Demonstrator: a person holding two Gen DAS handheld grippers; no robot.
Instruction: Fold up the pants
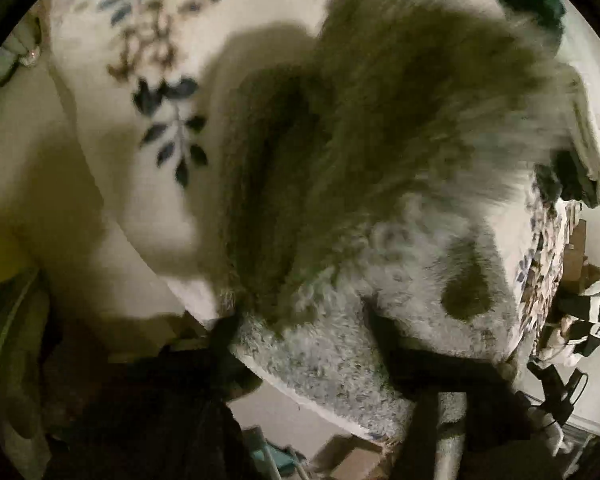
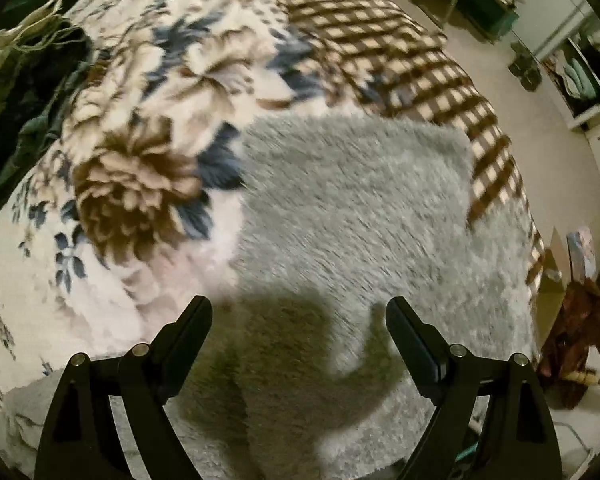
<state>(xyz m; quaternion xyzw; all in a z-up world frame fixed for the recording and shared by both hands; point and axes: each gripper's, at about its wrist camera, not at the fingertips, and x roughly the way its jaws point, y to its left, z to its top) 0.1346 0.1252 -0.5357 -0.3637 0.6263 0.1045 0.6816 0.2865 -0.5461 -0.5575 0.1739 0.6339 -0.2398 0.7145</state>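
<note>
The grey fluffy pants (image 2: 352,208) lie spread on the bed, and their lower edge reaches the bed's side. In the right wrist view my right gripper (image 2: 300,314) hangs open just above them, with nothing between its fingers and its shadow falling on the pile. The left wrist view is blurred by motion. In it the pants (image 1: 380,160) fill the middle. My left gripper (image 1: 304,330) shows as two dark fingers set wide apart at the pants' near edge. Fluffy fabric lies in the gap, and I see no pad pressing on it.
The pants lie on a floral blanket (image 2: 132,184) next to a brown checked cover (image 2: 384,44). Dark clothes (image 2: 32,92) are heaped at the bed's far left. Pale floor (image 2: 540,92) runs along the right, with boxes and a brown bundle (image 2: 576,340) on it.
</note>
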